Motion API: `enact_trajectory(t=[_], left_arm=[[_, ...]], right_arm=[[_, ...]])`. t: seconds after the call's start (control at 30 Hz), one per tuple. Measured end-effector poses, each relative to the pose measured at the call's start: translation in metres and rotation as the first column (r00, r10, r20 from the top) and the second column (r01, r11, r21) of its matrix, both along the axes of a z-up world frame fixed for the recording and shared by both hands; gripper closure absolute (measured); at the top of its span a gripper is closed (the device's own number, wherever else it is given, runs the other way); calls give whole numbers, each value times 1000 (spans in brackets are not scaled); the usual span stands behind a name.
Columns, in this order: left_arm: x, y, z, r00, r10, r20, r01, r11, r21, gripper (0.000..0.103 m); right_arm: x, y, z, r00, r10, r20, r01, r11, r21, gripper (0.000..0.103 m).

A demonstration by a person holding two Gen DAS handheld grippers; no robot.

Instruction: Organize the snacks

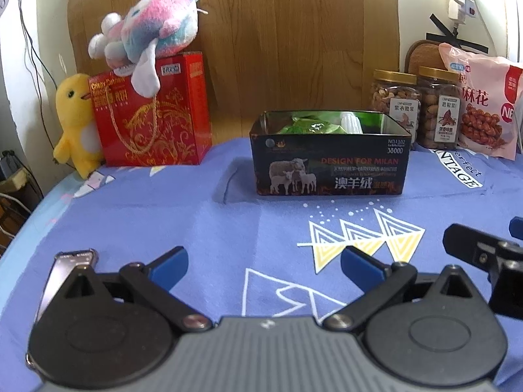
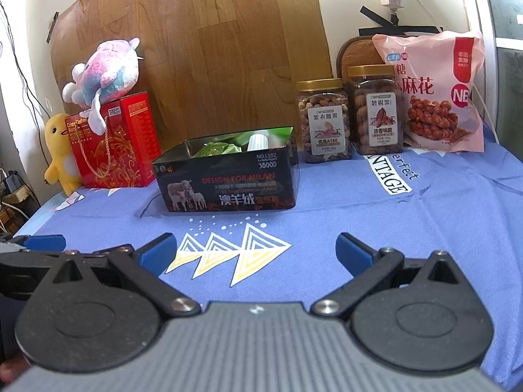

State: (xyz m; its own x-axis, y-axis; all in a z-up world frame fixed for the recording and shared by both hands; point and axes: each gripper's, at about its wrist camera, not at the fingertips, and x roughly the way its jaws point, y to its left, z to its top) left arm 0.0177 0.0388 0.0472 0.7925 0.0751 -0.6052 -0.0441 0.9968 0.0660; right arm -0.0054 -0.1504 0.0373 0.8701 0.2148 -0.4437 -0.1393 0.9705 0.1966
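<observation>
A black tin box (image 1: 330,166) (image 2: 228,183) with sheep on its side stands open on the blue cloth; green snack packets (image 1: 307,127) (image 2: 215,148) and a white ridged item (image 1: 351,123) (image 2: 258,141) lie inside. Two gold-lidded nut jars (image 1: 397,104) (image 2: 323,121) and a pink snack bag (image 1: 480,104) (image 2: 438,91) stand behind at the right. My left gripper (image 1: 264,266) hovers open and empty over the cloth, short of the box. My right gripper (image 2: 256,253) is open and empty too, nearer the right; part of it (image 1: 490,261) shows in the left wrist view.
A red gift box (image 1: 153,111) (image 2: 114,143) with a pastel plush (image 1: 150,29) (image 2: 104,68) on top and a yellow duck plush (image 1: 76,121) (image 2: 60,153) stand at the back left. A phone (image 1: 65,274) lies at the cloth's near left. A wooden board leans on the wall.
</observation>
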Motion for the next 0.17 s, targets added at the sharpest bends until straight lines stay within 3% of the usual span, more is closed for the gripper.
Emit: enact_trajectory(t=[0.17], left_arm=[[-4,-1,2,1000,-8,19,8,1000,-19,0]], right_arm=[[-1,-2,2,1000,-7,4,7,1000,0,0]])
